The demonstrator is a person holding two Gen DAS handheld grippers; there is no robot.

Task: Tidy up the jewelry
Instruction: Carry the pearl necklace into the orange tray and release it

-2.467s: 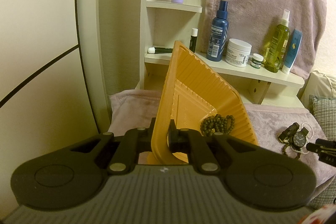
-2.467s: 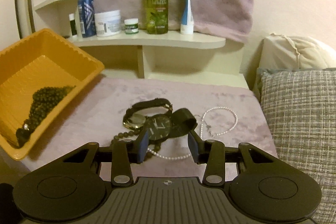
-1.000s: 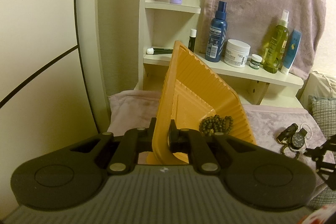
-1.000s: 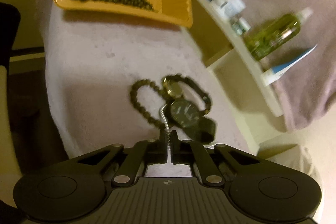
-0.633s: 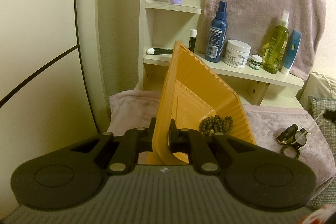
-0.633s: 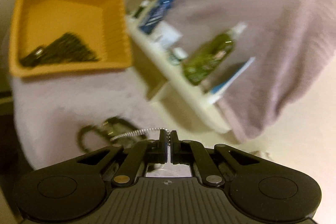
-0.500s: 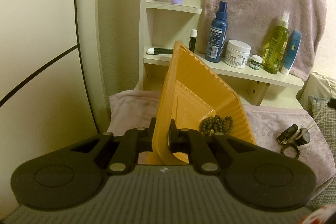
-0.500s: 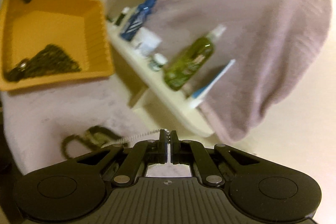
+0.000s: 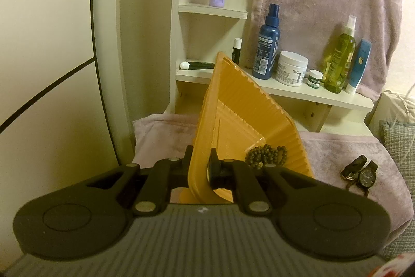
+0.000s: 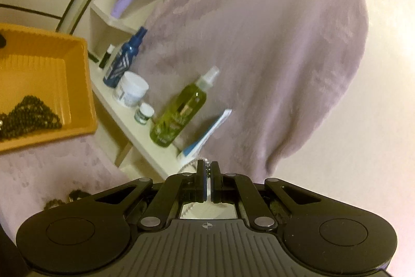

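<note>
One ribbed orange plastic tray [image 9: 241, 126] is tilted up over the mauve plush cloth [image 9: 337, 147], its near rim pinched between the closed-in fingers of the left gripper [image 9: 199, 168]. One bunched strand of dark olive beads [image 9: 265, 156] is seen lying in the tray's low corner. Two wristwatches [image 9: 361, 171], one with a gold case and one with a black dial, are seen touching each other on the cloth, well apart from the tray.

The right gripper [image 10: 207, 182] is pressed almost together on one thin white pearl strand [image 10: 206, 168], held up off the cloth; this pinch is shown only in the right wrist view. There the watches are largely hidden. On the cream shelf [image 9: 311, 92], one blue spray bottle [image 9: 267, 48], one white jar [image 9: 291, 68] and one green spray bottle [image 9: 339, 61] are counted in both views.
</note>
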